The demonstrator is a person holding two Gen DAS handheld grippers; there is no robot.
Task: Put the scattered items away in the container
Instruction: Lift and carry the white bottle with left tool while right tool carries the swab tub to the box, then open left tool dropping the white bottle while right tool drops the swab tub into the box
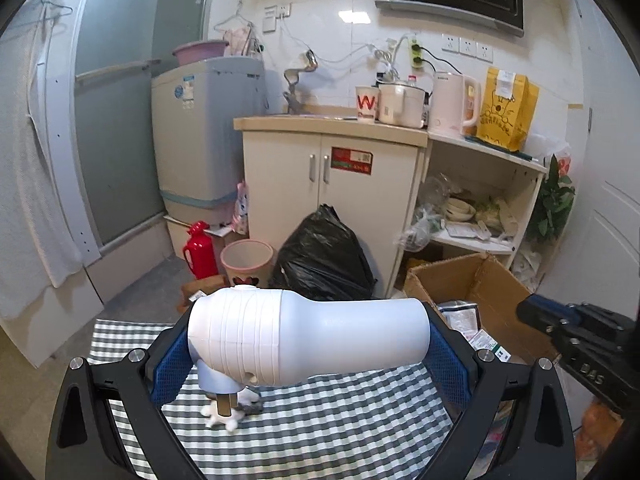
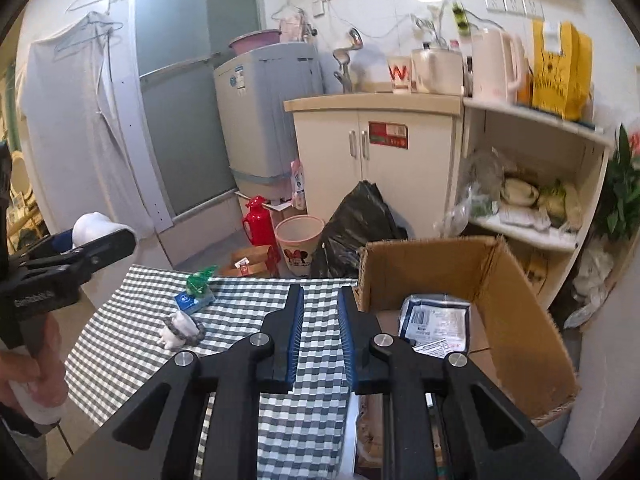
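Hairdryer (image 1: pixel 308 336) sits sideways, clamped in the left gripper (image 1: pixel 310 354) above the checked bench (image 1: pixel 340 420). Right gripper (image 2: pixel 319 334) is empty, jaws a bit apart, right beside the cardboard box (image 2: pixel 516 316).

My right gripper (image 2: pixel 319 336), jaws slightly parted and empty, hangs over the checked cloth (image 2: pixel 240 320). The cardboard box (image 2: pixel 520 320) at right holds packets (image 2: pixel 436 320). At left my other gripper (image 2: pixel 86 248) grips something white, perhaps a bottle.

Cardboard box (image 2: pixel 520 300) top open; raised flap (image 2: pixel 424 258) borders checkered cloth (image 2: pixel 248 308).
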